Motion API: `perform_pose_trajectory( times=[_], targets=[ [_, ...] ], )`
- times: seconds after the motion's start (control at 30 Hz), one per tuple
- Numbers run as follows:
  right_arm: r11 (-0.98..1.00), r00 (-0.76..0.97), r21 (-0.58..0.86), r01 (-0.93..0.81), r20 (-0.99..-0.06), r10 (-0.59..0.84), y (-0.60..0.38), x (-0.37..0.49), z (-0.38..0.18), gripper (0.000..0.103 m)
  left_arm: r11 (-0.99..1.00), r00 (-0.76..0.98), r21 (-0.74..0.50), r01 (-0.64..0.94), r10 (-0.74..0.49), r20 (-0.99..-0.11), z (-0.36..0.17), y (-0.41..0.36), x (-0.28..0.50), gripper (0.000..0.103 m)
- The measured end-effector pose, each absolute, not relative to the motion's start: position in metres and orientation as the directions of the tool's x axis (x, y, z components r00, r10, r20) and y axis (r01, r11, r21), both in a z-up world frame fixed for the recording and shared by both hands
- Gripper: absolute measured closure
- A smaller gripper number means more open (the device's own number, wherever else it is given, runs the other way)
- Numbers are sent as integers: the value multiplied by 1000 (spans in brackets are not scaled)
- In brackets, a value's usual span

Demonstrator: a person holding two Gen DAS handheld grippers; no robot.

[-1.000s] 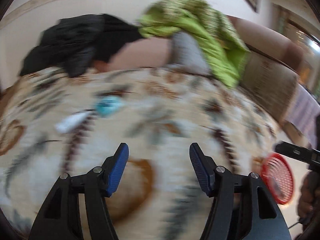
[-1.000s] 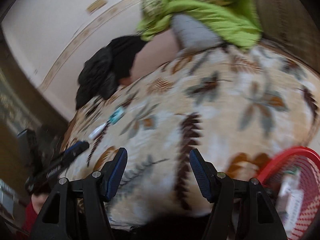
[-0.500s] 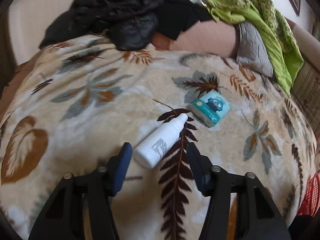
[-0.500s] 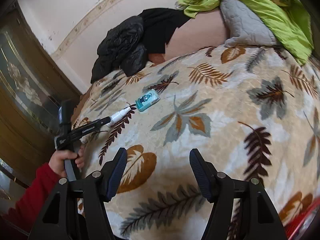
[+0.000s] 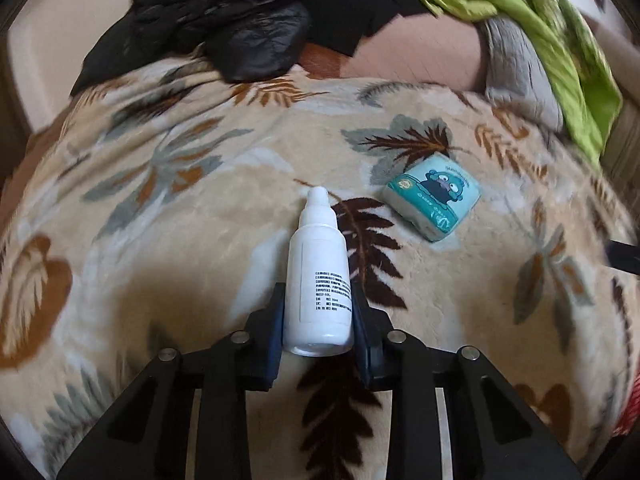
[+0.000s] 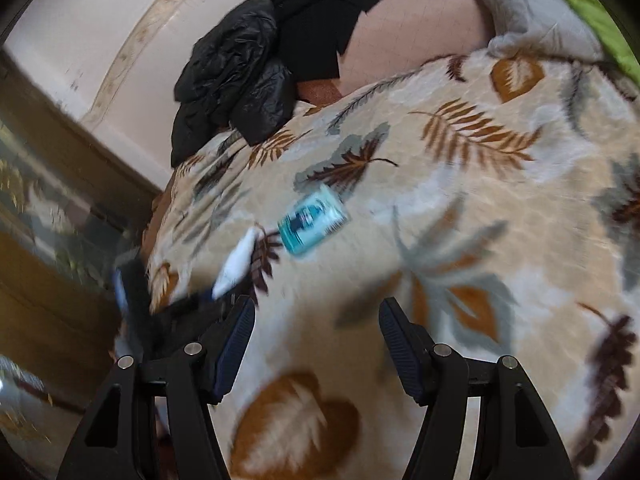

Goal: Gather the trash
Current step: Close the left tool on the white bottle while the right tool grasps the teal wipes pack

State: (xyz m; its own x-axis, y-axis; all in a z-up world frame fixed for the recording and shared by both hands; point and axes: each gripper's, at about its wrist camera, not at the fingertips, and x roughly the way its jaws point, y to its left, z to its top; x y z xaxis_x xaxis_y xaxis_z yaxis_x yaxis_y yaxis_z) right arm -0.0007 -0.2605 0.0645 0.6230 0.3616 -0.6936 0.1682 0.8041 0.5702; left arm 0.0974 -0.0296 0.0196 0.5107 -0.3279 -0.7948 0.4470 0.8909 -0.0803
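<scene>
A small white bottle (image 5: 318, 276) with printed text lies on the leaf-patterned blanket (image 5: 160, 208), its nozzle pointing away from me. My left gripper (image 5: 318, 300) is shut on the bottle's lower body, a blue pad pressed to each side. A teal tissue packet (image 5: 432, 204) with a cartoon figure lies just right of the bottle. In the right wrist view, blurred, the bottle (image 6: 236, 260) and the packet (image 6: 312, 224) lie ahead to the left. My right gripper (image 6: 316, 320) hovers open over the blanket with nothing between its fingers.
A black jacket (image 5: 224, 28) is heaped at the far edge of the bed, with a grey pillow (image 5: 516, 68) and green cloth (image 5: 560, 52) to the right. A red basket rim (image 5: 630, 412) shows at the lower right edge. Dark wooden furniture (image 6: 48, 240) stands left of the bed.
My left gripper swept to the bottle and shut on it, and the bottle now lies straight between the pads. The right gripper moved left across the blanket toward the packet, still open.
</scene>
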Motion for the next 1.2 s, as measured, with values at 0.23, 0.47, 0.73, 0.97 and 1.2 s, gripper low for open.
perform_pose_trajectory(
  times=[0.23,0.47,0.73,0.97,1.2],
  targets=[
    [874,612,453,175,-746,264,-243,80,48,34,886,509,-128,445,-368,-778,32,4,61,74],
    [869,562,476,136,-760,328,-243,124,23,35,895,514,-179,408,-387,-766,29,26,50,74],
    [822,386,518,-234,-727,568,-180,58,46,36,906,547,-217,364,-396,-738,34,49,52,74],
    [953,560,143,-267,-782,274,-175,87,62,29,912,556,-216,349,-387,-736,31,52,53,74],
    [938,504,34,-345,-836,215,-156,125,26,28,911,553,-223,348,-391,-735,29,52,56,74]
  ],
)
